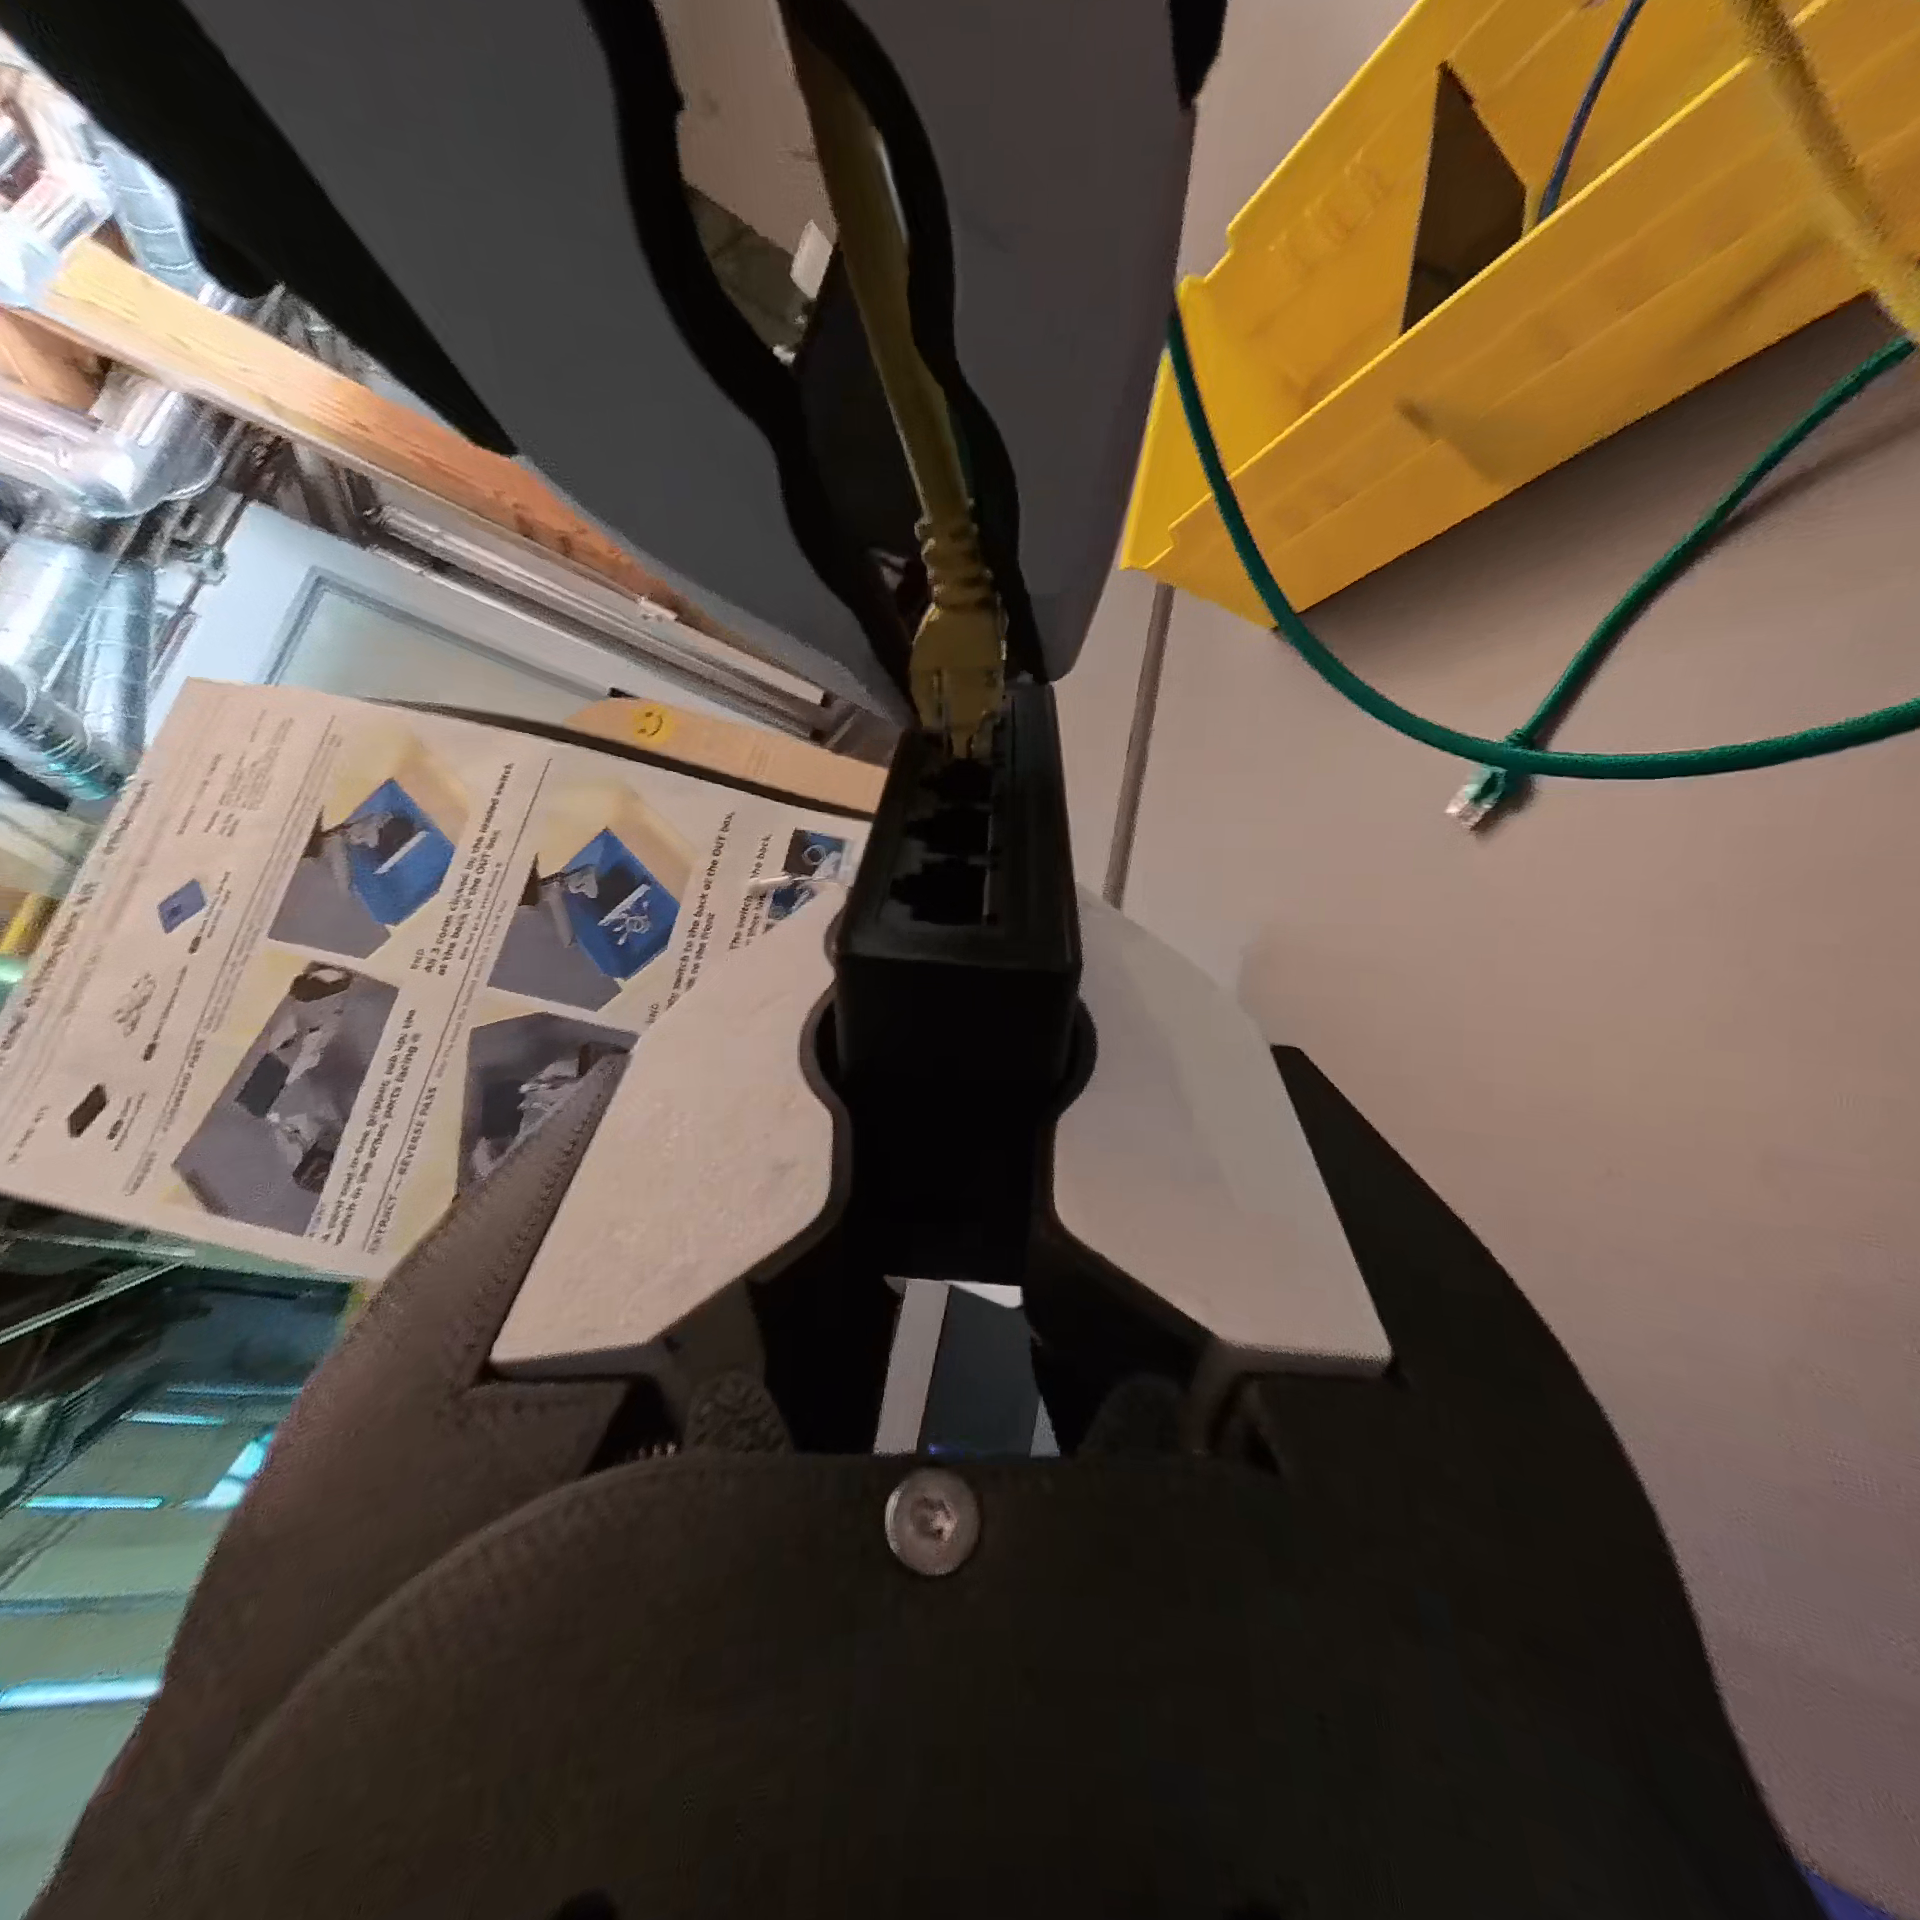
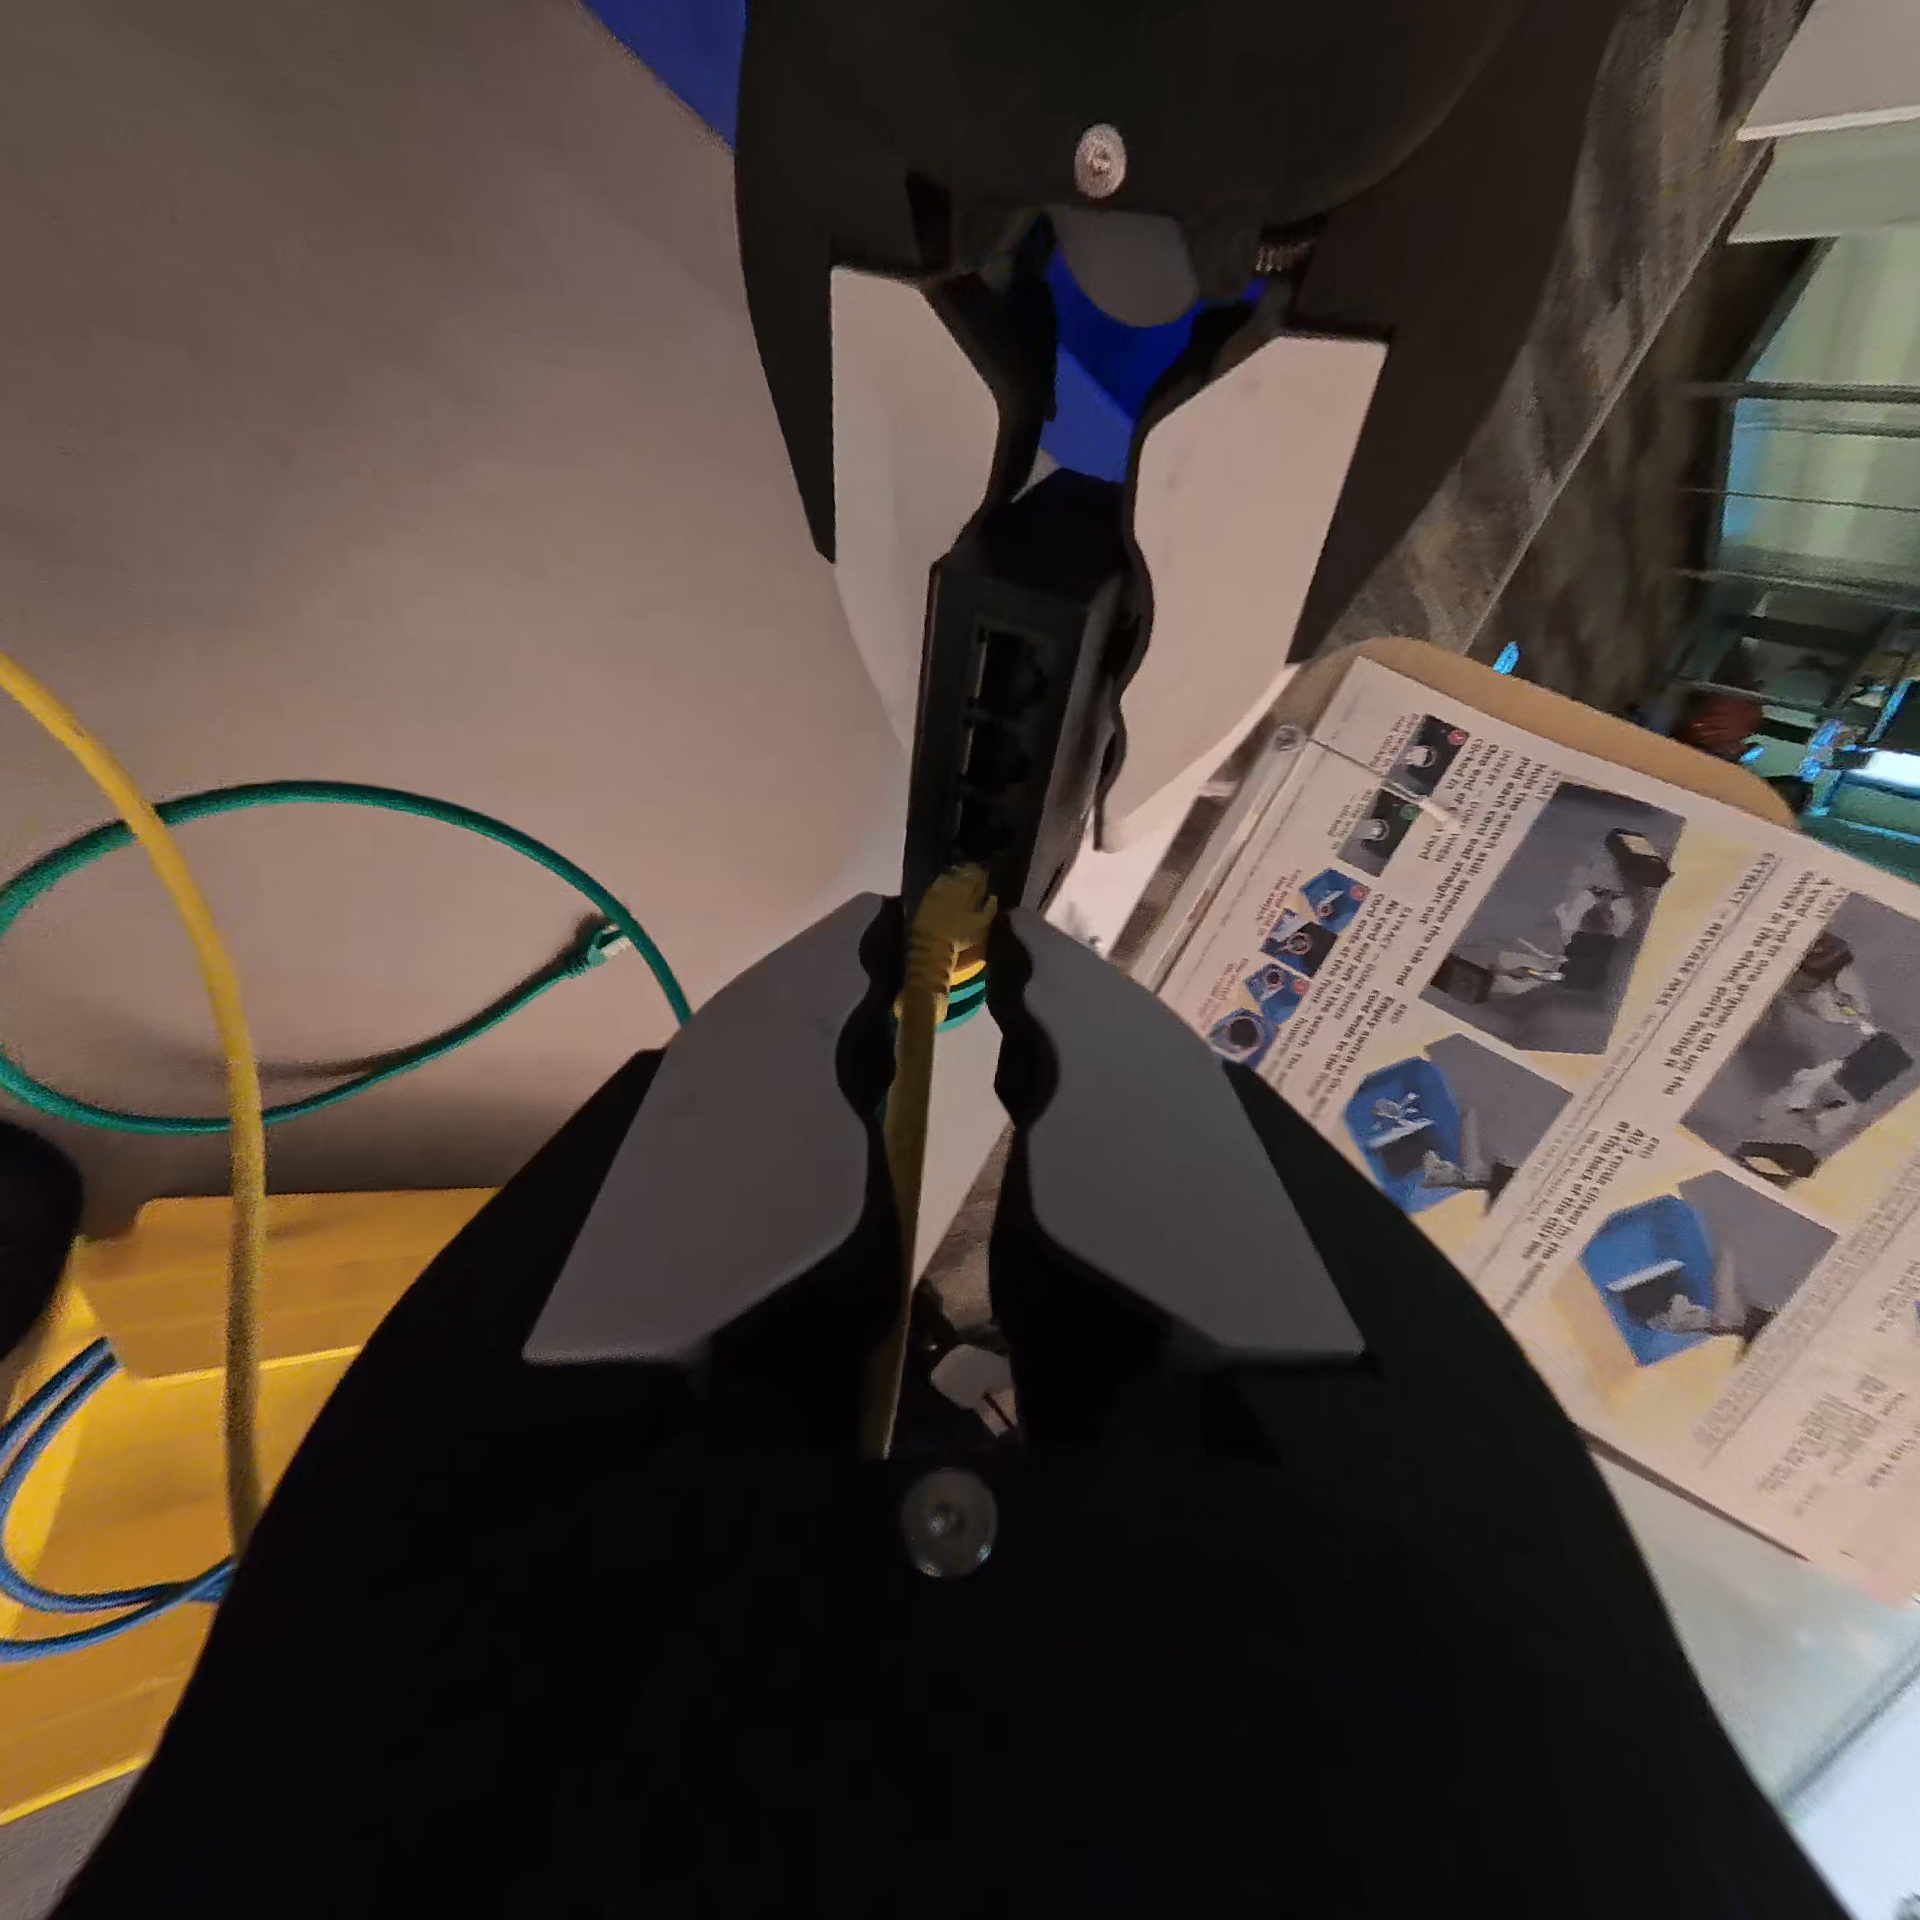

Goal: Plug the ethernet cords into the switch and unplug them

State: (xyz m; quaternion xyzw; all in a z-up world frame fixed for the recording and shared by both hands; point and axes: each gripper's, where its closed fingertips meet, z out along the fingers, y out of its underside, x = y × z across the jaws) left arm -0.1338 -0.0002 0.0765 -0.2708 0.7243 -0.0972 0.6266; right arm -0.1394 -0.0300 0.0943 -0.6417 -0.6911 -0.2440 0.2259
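Left wrist view: boxy black switch (image 1: pixel 961 940), ribbed yellow cord (image 1: pixel 951 582).

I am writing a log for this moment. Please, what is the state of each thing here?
Left claw: shut on the black plastic switch.
Right claw: shut on the yellow ethernet cord, its plug at the switch's end port.
Green braided ethernet cord: unplugged, lying loose on the table.
Blue ethernet cord: lying in the yellow plastic bin.

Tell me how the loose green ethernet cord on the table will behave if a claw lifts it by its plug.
The green cord is probably floppy: it lies in loose curves and a loop. Its tail would likely drag behind, perhaps snagging the yellow bin it runs past. The plug looks small and probably light.
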